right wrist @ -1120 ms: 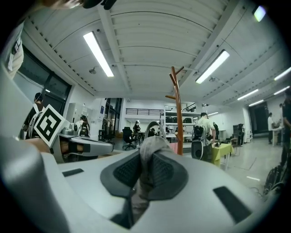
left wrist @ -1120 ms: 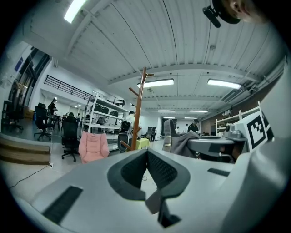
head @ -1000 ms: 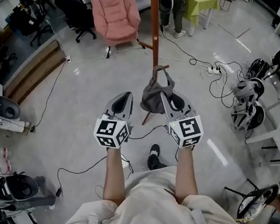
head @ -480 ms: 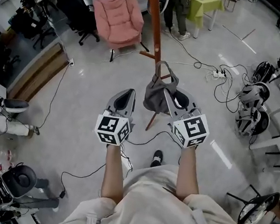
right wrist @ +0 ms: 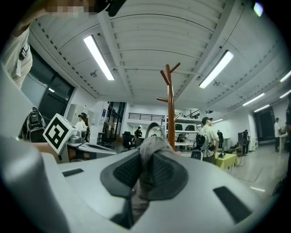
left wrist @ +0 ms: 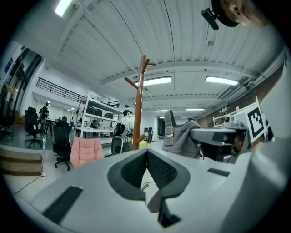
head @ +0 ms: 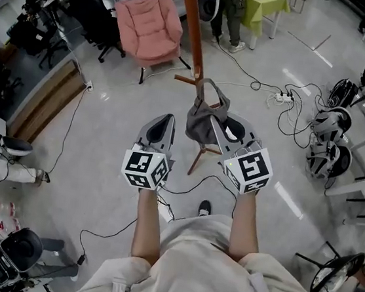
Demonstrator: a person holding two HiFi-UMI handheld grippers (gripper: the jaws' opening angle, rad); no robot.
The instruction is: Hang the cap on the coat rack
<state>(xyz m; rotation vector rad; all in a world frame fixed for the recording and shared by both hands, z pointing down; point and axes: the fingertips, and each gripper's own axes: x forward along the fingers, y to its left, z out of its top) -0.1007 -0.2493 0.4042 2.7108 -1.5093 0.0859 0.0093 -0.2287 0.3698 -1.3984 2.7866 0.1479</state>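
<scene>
Right hand-held gripper [head: 219, 128], jaws narrow and pinching the grey cap [head: 202, 119], is now nearer the coat rack [head: 191, 31] at upper middle than a second ago, with the cap's strap just beside a low peg [head: 185, 79], so hanging seems close, while the left hand-held gripper [head: 161, 129] is closed and empty.

Glossy grey floor [head: 98, 132], pink armchair [head: 148, 22], green table [head: 266, 1], ceiling striplights [right wrist: 101, 57]

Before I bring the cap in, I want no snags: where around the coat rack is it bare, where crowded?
Bare floor lies left of the coat rack, between the pink chair and the left gripper. Right of it, cables and a power strip crowd the floor. The cap in the right gripper is close to the low peg.
</scene>
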